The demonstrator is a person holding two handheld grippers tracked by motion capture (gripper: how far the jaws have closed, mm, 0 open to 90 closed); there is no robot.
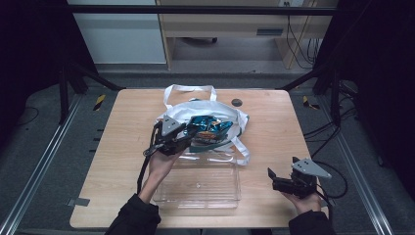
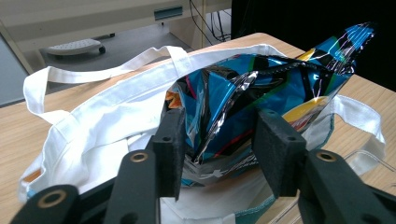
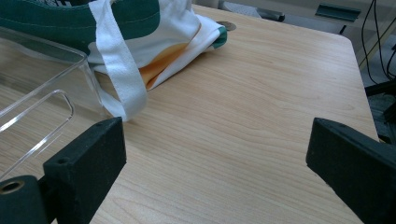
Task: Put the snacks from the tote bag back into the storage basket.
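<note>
**Snack bag caught at the mouth of the tote**

Under both claws lies the wooden surface (image 1: 122, 147), the largest thing here, and it carries everything else. Just ahead of the left claw (image 1: 188, 133) sits the white cloth tote (image 1: 225, 113), slumped flat with its handles spread to the far side and toward the right claw. Directly below and behind the left claw, nearer the person, stands the clear plastic bin (image 1: 195, 186), which looks bare inside; its far edge touches the tote's near edge.

Between the jaws of the left claw is the shiny blue snack bag (image 2: 261, 88). In the left gripper view both pads press into the crinkled foil from either side, so the claw is pinching the bag, which rises beyond it, over the tote's opening. Whether the bag's lower end is inside the tote or only resting on its cloth, I cannot tell.

Well off to the other side, the right claw (image 3: 215, 172) rests low over bare wood with its jaws spread wide and nothing between them; one tote handle (image 3: 116, 65) lies ahead of it.

As I judge it, the grasp is made, and moving the bag between tote and bin is left to do.
</note>
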